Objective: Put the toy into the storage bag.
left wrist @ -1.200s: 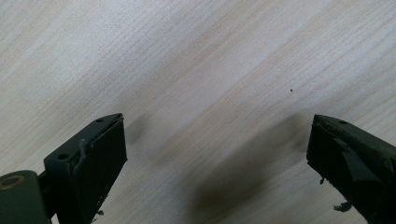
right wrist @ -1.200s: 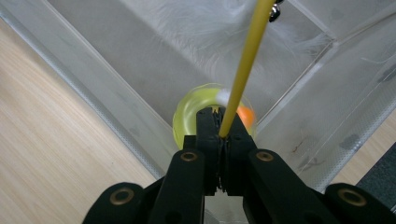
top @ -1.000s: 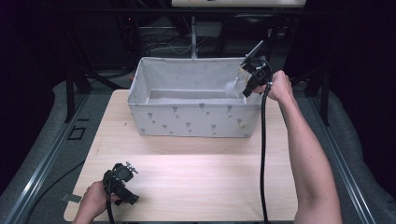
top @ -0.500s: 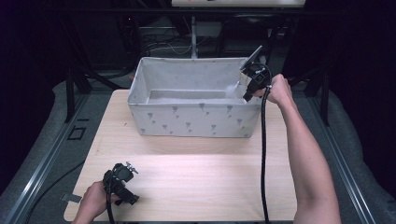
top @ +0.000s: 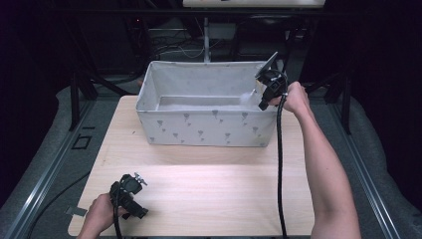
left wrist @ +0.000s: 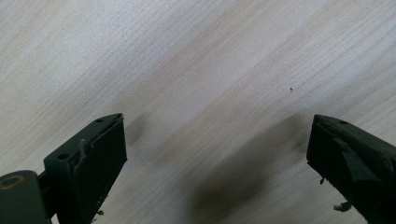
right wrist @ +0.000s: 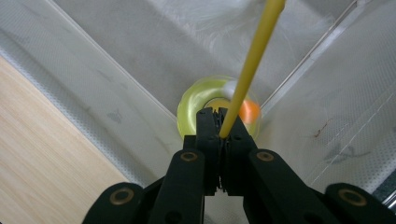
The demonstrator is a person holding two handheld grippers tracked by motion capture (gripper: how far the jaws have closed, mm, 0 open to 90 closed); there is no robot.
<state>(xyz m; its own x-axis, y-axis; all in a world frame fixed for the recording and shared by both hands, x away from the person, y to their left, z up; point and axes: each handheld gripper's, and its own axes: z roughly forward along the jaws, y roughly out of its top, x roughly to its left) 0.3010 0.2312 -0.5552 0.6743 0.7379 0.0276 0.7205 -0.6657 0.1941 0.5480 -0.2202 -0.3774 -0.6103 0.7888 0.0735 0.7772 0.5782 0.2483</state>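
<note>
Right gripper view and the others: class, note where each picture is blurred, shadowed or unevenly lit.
Right gripper view: the yellow stick and the orange spot are blurred. Left gripper view: soft dark shadows lie on the table by the jaws. High view: bright table, surroundings almost black.

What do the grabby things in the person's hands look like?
Both are black. The left gripper has two chunky black jaws with frayed pads. The right gripper has jointed black arms with brass-coloured rivets, and a thick black cable trails from it. The person's forearms are bare, with no sleeves showing.
</note>
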